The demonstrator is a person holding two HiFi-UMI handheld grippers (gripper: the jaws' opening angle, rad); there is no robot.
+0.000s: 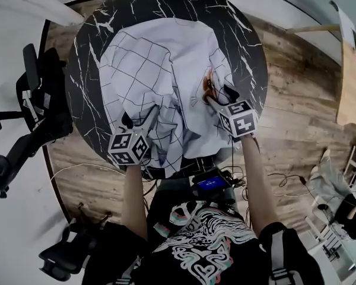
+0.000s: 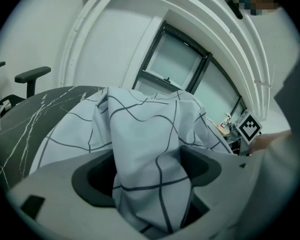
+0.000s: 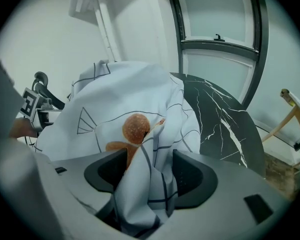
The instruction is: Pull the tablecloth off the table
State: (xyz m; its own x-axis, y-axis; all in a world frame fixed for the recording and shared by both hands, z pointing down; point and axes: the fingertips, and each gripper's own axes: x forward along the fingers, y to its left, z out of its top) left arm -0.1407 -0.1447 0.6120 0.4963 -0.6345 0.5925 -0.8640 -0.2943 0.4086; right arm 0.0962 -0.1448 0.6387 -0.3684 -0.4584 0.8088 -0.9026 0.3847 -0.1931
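While the left hand-held gripper (image 2: 147,166) pinches the checked tablecloth (image 1: 154,64) at the bench's (image 1: 86,52) near edge, the right hand-held gripper (image 3: 142,171) (jaws closing) straddles a fold.

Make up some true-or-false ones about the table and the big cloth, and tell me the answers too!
1. The table is round and black with white veins. True.
2. The tablecloth lies flat and smooth over the table. False: it is bunched up in folds, and much of the tabletop is bare.
3. The tablecloth is white with a grid of dark lines. True.
4. The right gripper has nothing between its jaws. False: a fold of the tablecloth sits between them, and the jaws are closing on it.
5. A black office chair stands beside the table. True.
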